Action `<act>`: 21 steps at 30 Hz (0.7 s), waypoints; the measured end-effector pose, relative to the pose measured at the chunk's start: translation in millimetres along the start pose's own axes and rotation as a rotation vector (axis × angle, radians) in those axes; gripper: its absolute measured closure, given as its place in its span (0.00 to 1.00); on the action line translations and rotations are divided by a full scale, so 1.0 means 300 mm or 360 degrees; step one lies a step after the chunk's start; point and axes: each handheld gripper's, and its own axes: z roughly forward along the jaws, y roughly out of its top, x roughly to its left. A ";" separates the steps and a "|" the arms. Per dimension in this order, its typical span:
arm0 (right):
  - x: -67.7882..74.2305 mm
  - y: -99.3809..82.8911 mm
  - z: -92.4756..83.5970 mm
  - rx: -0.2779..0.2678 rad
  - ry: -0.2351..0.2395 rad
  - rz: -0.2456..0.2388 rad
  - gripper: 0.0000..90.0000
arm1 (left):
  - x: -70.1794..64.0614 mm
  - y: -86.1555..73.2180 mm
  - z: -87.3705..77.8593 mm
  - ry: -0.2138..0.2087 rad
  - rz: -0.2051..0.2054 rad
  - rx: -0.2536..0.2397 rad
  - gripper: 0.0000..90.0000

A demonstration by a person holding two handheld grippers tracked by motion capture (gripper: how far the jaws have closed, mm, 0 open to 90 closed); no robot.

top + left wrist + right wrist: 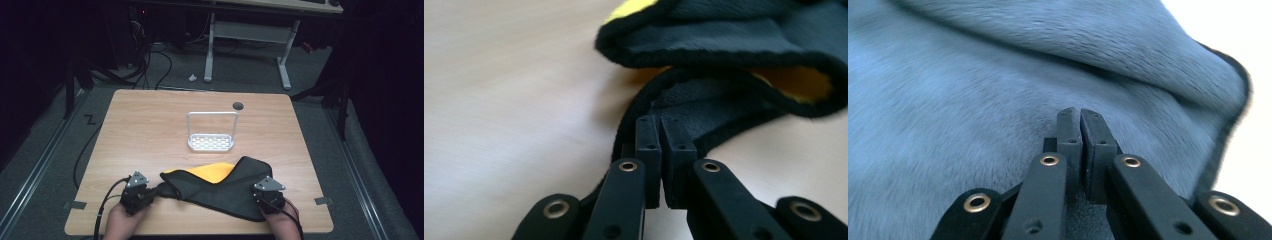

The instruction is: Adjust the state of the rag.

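A dark grey cloth with a yellow lining lies crumpled on the near part of the wooden table. My left gripper is at the cloth's left corner, which is drawn out to a point. In the left gripper view its jaws are pressed together where the two black hems of the cloth meet. My right gripper sits at the cloth's right near corner. In the right gripper view its jaws are closed on the grey fabric, and a crease runs into the tips.
A white wire rack with a tall handle stands behind the cloth at the table's middle. A dark round hole is near the far edge. Beyond the table, a desk frame and cables stand on the floor.
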 end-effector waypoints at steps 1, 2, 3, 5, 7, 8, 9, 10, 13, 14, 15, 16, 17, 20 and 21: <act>-0.022 -0.006 -0.001 0.0010 -0.0042 0.0016 0.98 | -0.029 -0.012 0.002 -0.0051 0.0011 0.0007 0.97; -0.046 -0.014 -0.002 0.0018 -0.0079 0.0045 0.98 | -0.057 -0.020 0.005 -0.0076 0.0035 0.0009 0.97; -0.072 -0.023 -0.003 0.0024 -0.0112 0.0065 0.98 | -0.077 -0.025 0.008 -0.0107 0.0042 0.0014 0.96; -0.115 -0.038 -0.008 0.0034 -0.0143 0.0130 0.98 | -0.099 -0.027 0.016 -0.0149 0.0024 0.0006 0.93; -0.130 -0.046 -0.012 0.0023 -0.0143 0.0163 0.98 | -0.110 -0.024 0.018 -0.0126 0.0044 -0.0016 0.90; -0.130 -0.047 -0.014 0.0013 -0.0137 0.0167 0.98 | -0.110 -0.021 0.015 -0.0121 0.0043 -0.0041 0.89; -0.124 -0.044 -0.019 0.0006 -0.0138 0.0163 0.98 | -0.109 -0.018 0.008 -0.0104 0.0035 -0.0076 0.87; -0.117 -0.040 -0.026 -0.0006 -0.0128 0.0152 0.98 | -0.106 -0.014 -0.002 -0.0082 0.0026 -0.0112 0.84; -0.089 -0.025 -0.041 -0.0061 -0.0089 0.0125 0.98 | -0.087 0.001 -0.041 -0.0023 0.0012 -0.0227 0.79; -0.079 -0.022 -0.043 -0.0070 -0.0069 0.0117 0.98 | -0.079 0.008 -0.047 -0.0025 -0.0003 -0.0255 0.76; -0.069 -0.020 -0.042 -0.0066 -0.0052 0.0103 0.98 | -0.079 0.008 -0.047 -0.0025 -0.0003 -0.0255 0.70; -0.059 -0.018 -0.038 -0.0059 -0.0037 0.0088 0.98 | -0.066 0.030 -0.032 -0.0039 -0.0022 -0.0243 0.63; -0.051 -0.017 -0.032 -0.0054 -0.0022 0.0063 0.98 | -0.064 0.040 -0.014 -0.0051 -0.0016 -0.0238 0.58; -0.036 -0.010 -0.021 -0.0036 -0.0013 0.0040 0.98 | -0.054 0.076 0.059 -0.0085 -0.0042 -0.0141 0.46; -0.035 -0.009 -0.020 -0.0035 -0.0012 0.0031 0.98 | -0.047 0.086 0.077 -0.0123 -0.0067 -0.0129 0.51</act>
